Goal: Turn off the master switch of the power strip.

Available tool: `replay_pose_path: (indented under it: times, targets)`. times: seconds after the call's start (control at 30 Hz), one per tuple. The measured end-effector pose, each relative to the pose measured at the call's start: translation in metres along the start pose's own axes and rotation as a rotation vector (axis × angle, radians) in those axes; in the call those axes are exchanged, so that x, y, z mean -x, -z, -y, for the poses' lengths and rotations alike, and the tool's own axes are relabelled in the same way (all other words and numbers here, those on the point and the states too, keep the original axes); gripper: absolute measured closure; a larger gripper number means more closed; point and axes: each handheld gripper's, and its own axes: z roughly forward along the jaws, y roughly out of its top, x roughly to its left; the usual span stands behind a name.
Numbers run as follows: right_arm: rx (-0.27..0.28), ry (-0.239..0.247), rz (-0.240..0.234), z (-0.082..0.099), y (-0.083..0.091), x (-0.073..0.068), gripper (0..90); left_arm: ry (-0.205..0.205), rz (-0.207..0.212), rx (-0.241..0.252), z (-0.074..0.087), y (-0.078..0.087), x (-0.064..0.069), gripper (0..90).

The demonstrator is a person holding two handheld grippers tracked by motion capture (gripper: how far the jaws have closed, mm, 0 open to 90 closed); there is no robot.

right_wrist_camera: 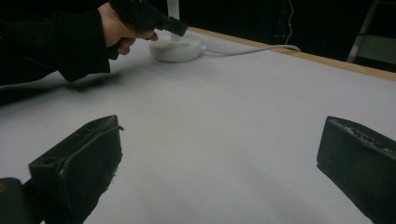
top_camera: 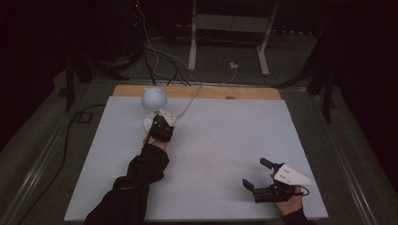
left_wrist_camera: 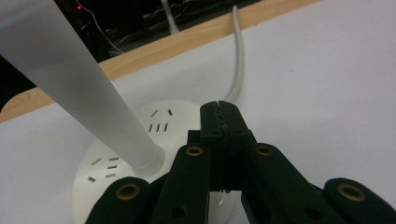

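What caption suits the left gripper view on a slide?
Shut left hand-held gripper poised over a white lamp base, beside its stem.

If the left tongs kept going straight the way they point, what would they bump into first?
Probably the round white lamp base they hover over; the left tongs are shut, tips pointing across its top toward the white cable beyond. Depth is hard to judge.

A smooth, glossy white plastic lamp base [left_wrist_camera: 116, 140] is seen beside a frosted matt stem [left_wrist_camera: 79, 88]; the table [top_camera: 225, 136] is covered in matt white, edged with wood.
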Motion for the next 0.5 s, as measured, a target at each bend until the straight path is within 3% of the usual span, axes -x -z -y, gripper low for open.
replay_pose_path:
  times: [0.23, 0.5]
  targets:
    - [0.0, 0.0, 0.0, 0.0, 0.0, 0.0, 0.3, -0.08, -0.045, -0.019, 0.001, -0.009, 0.003, 90.0]
    - [0.0, 0.0, -0.002, 0.0, 0.0, 0.0, 0.3, -0.099, -0.054, -0.051, 0.003, -0.017, 0.003, 90.0]
